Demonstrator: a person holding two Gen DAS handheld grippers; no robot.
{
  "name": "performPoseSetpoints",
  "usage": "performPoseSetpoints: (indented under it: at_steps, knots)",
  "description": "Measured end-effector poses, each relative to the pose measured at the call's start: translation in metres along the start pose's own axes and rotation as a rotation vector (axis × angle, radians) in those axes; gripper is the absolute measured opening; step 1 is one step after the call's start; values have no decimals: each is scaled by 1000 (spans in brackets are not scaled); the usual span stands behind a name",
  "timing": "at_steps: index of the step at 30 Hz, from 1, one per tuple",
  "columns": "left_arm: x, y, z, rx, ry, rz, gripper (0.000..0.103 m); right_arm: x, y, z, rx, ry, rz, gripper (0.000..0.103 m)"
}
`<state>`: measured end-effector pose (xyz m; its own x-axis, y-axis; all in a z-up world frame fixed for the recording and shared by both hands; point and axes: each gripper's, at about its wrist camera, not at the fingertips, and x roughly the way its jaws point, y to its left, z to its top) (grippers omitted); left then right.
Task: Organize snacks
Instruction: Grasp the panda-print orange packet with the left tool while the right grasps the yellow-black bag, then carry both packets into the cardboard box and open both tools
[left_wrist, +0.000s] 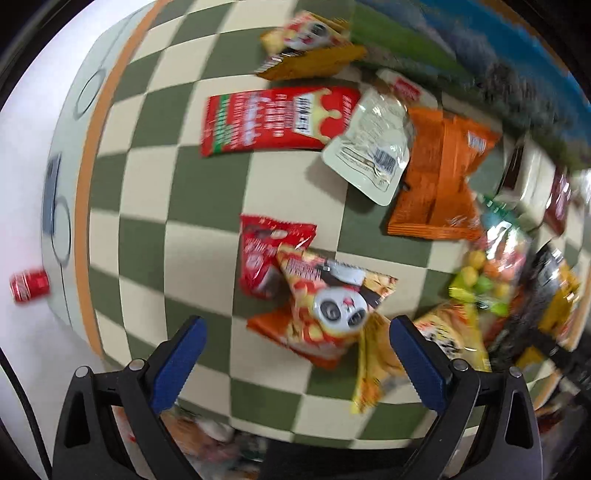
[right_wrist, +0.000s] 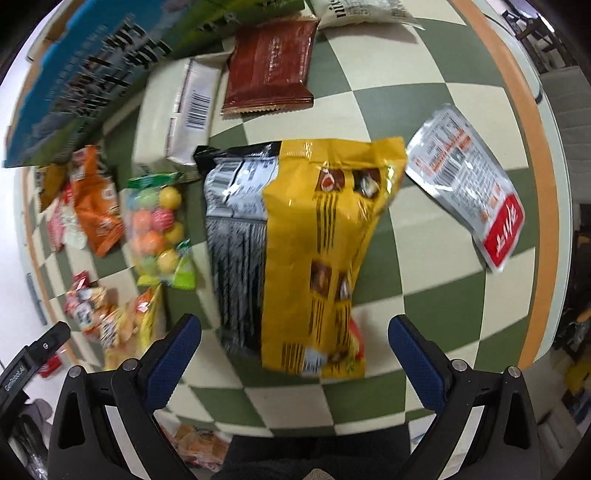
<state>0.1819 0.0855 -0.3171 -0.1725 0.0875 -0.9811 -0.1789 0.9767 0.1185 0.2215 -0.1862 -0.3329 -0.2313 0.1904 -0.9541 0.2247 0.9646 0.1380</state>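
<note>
Snack packets lie scattered on a green and cream checkered cloth. My left gripper is open and empty, just above a panda-print packet that overlaps a small red packet. A long red packet, a clear pouch and an orange packet lie further off. My right gripper is open and empty, over the near end of a big yellow and black bag. A silver and red pouch lies to its right, a bag of coloured balls to its left.
A blue and green box stands along the far edge. A brown packet and a white carton lie by it. More packets lie at the left. A red can sits beyond the table edge. The left gripper's body shows at lower left.
</note>
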Motion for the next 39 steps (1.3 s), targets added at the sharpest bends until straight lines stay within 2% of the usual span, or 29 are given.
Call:
performPoseSetpoints:
  at_steps: [3,6,8,12,14,15,22,23,24,25,30,34,39]
  knots:
    - [14,-15,5,107,1,49,101,11,2,8,1,8,-25,103]
    - [26,-28,4,197,0,63,101,21,1,13,15,27,-30,103]
    - [30,-32,6,222,-10,88,97,28,1,15,23,38,-30,103]
    - [32,-24,11,195,-18,60,87,44,2,20,53,58,-9,103]
    - [31,-20,14,178,-20,57,80,49,6,24,70,66,10,103]
    - [31,-13,16,169,-22,63,73,55,6,29,64,66,11,103]
    - [37,21,20,116,-2,2,70,76,17,35,57,86,-80,103]
    - [38,25,20,110,0,-6,70,78,18,35,60,83,-84,100]
    - [39,31,17,102,3,-19,69,79,18,34,67,74,-96,91]
    - [39,34,17,97,3,-26,69,79,16,34,72,67,-121,89]
    - [30,50,10,91,-19,-43,68,75,9,29,100,20,-110,87]
    - [15,64,4,86,-50,-52,67,60,7,11,108,-17,-97,87]
    - [-16,77,-2,71,-115,-64,67,40,19,-12,107,-64,-15,87]
